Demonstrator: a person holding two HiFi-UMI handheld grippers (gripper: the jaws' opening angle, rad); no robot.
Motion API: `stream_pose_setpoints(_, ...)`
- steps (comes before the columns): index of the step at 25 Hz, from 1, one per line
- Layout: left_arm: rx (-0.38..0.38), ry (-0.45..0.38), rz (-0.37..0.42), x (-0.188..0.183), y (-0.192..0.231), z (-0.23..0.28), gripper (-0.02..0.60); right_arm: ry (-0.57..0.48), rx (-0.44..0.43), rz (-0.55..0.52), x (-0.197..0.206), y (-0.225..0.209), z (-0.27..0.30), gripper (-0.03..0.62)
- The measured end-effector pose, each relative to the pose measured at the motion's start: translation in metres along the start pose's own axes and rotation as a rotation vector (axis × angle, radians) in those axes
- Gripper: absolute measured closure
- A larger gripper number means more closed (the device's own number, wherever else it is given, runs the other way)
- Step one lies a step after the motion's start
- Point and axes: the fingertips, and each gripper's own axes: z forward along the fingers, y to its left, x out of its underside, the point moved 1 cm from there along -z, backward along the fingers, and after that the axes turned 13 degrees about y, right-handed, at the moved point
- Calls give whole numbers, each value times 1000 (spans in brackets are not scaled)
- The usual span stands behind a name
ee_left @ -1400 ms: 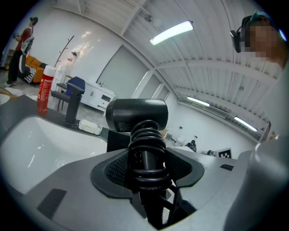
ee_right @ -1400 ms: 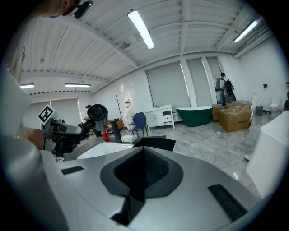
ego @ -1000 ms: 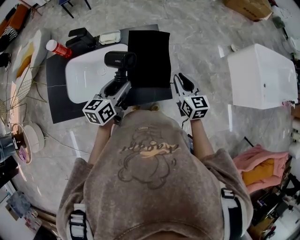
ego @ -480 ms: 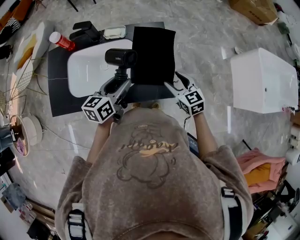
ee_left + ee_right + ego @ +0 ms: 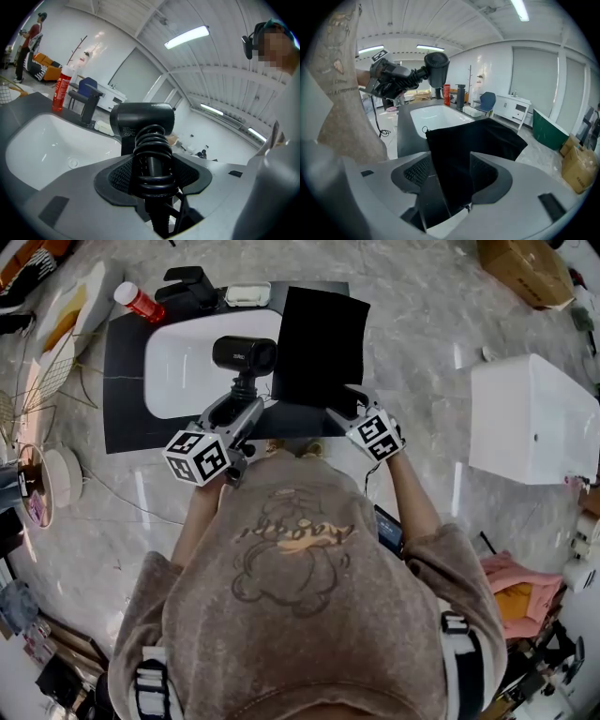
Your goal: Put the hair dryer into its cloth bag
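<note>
Hair dryer [image 5: 246, 353] handle tight in left tongs [image 5: 151, 161]; right tongs [image 5: 451, 173], just-opened, astride cloth bag [image 5: 321, 345] edge.

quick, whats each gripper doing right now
left gripper: closed on the hair dryer by its handle
right gripper: open, jaws have just been opening, cloth bag edge between them, not pinched

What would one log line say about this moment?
left gripper: shut on hair dryer | right gripper: jaws just opened, cloth bag edge between them, not gripped | hair dryer: not yet in cloth bag
</note>
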Motion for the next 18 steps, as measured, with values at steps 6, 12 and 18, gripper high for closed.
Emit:
stream_pose_setpoints(6,-29,-3,-23,7,7,-10,334,50,-12,-111,6,4,20,379)
stream_pose_setpoints(12,-45,-11,-31,10,8,-16,334,80,-26,-186,9,10,30,409)
stream_pose_setpoints(18,-54,-19,-47,14,10,-20,334,84,-35,-214,9,10,36,454)
